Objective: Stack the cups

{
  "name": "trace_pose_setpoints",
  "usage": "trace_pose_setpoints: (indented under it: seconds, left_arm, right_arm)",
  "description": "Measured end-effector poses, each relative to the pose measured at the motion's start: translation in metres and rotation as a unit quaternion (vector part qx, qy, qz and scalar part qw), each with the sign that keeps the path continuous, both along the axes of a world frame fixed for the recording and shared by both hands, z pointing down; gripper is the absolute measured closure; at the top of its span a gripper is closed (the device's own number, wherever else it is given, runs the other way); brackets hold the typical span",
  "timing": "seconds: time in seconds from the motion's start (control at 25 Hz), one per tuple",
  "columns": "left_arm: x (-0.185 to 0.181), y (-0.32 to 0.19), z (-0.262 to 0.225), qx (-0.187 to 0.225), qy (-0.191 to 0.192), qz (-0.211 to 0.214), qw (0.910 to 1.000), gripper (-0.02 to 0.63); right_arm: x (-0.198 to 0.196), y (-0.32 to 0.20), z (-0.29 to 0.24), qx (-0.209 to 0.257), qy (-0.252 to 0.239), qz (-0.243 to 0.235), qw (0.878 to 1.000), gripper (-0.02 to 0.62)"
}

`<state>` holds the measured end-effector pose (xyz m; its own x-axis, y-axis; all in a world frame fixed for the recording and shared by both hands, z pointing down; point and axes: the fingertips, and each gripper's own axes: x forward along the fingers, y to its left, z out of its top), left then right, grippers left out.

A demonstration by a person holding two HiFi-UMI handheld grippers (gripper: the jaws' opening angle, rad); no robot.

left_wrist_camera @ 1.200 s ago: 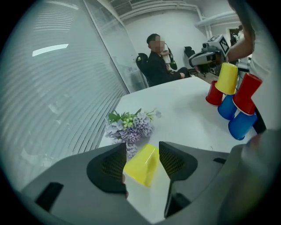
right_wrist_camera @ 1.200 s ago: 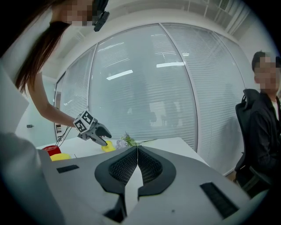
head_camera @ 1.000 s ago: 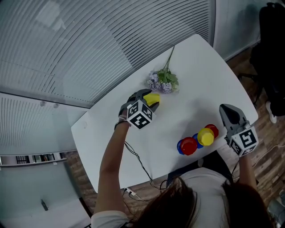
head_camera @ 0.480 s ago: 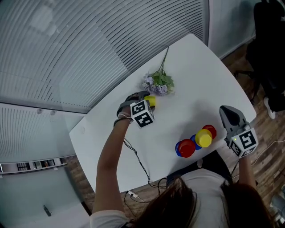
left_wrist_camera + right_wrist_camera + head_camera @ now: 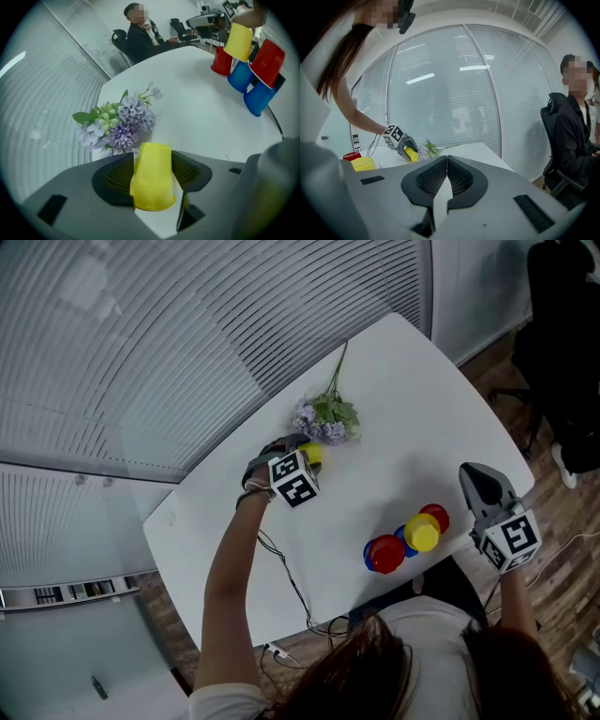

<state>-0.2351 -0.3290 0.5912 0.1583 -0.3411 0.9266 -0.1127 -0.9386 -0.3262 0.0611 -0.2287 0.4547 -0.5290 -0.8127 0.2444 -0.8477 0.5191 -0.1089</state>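
Head view: the white table (image 5: 412, 399) runs from near left to far right. The left gripper (image 5: 312, 453) is at the far-left side of it, pointed steeply down, with a yellow cup (image 5: 313, 454) in its jaws, just beside a bunch of flowers (image 5: 323, 420) that lies to the far right of it. Whether the cup touches the tabletop can't be made out here. Well apart, at the table's near edge, stands a pile (image 5: 405, 538) of upturned red, blue and yellow cups. The right gripper (image 5: 472, 473) is held just right of the pile, beyond the table's edge, touching nothing.

Left gripper view: both pads (image 5: 115, 177) press the sides of the yellow cup, so the jaws are clamped on it. Its open mouth faces the camera and its base points away towards the table. The purple flowers lie just past the base. Far off to the right the pile shows two blue cups and a red one below, with a yellow one and a red one on top. A person (image 5: 140, 40) sits in a chair beyond the table.

Right gripper view: the jaws are pressed together with nothing between them, pointing nearly level across the table. The left gripper and its cup show far off to the left, beside the flowers.
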Motion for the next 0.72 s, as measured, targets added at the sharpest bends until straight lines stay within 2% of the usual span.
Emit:
trace_pose_setpoints:
  seconds: [0.16,0.28,0.48,0.6,0.72]
  left_arm:
    - [0.013,0.001,-0.018,-0.002,0.073,-0.05,0.9961,0.339]
    - [0.015,0.002,-0.031,-0.001,0.125,-0.095,0.9876,0.339]
    - [0.017,0.006,-0.049,0.002,0.21,-0.166,0.9637,0.339]
    - [0.017,0.006,-0.066,0.025,0.249,-0.19,0.9494,0.341]
    - [0.019,0.01,-0.08,0.038,0.289,-0.22,0.9308,0.341]
  right_arm:
    - [0.001,0.001,0.001,0.0,-0.003,-0.003,1.0,0.566]
    - [-0.001,0.002,-0.003,0.004,-0.005,-0.01,1.0,0.565]
    - [0.001,0.004,-0.005,0.004,-0.015,-0.014,1.0,0.565]
    - [-0.002,0.005,-0.009,0.011,-0.016,-0.028,0.999,0.565]
    - [-0.004,0.005,-0.014,0.017,-0.019,-0.04,0.999,0.565]
